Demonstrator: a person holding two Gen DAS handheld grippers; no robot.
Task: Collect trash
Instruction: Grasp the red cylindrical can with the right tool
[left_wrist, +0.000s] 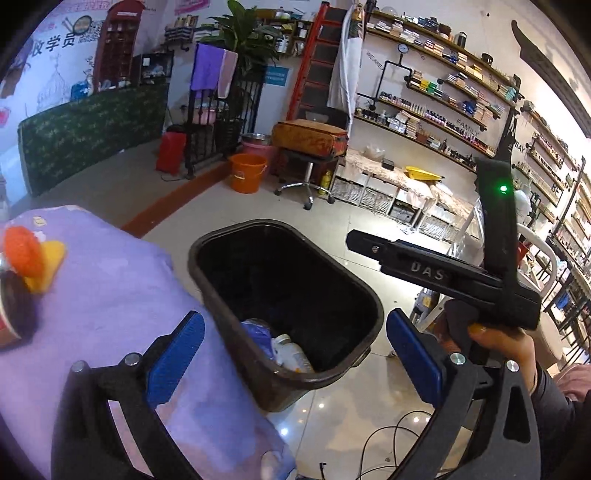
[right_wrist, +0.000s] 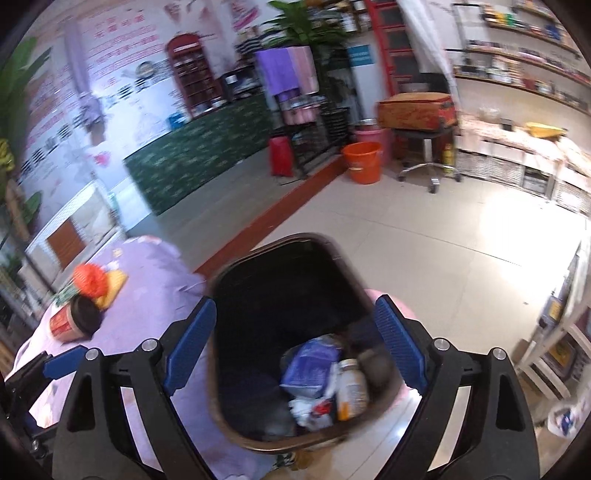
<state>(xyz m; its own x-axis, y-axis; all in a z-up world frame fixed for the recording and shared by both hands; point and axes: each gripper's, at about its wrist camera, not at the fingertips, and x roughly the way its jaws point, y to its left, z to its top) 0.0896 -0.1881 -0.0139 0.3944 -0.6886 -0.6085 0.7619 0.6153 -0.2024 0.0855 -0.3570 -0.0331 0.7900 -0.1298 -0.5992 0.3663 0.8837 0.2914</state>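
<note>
We hold both grippers over bin (right_wrist: 291, 332), fingers spread wide, nothing between them. Left gripper (left_wrist: 295, 354) nearer to remaining trash: cup (right_wrist: 72, 321) on its side on purple-covered counter (left_wrist: 110, 288), left of bin, beside orange-yellow scrap (left_wrist: 31, 260). Right gripper (right_wrist: 295, 347) farther.

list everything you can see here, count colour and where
trash bin: 1, dark brown, on the floor beside the table
trash in bin: several pieces, a blue packet, a white bottle and crumpled wrappers, at the bottom
tablecloth: 1, lilac, over the table
paper cup: 1, red with a dark lid, lying on the cloth
orange and yellow item: 1, behind the cup, unclear what
bucket: 1, orange, on the far floor
stool: 1, chrome base, by the shelves
left claw: open, empty, over the bin
right claw: open, empty, over the bin
hand: 1, holding the right claw
</note>
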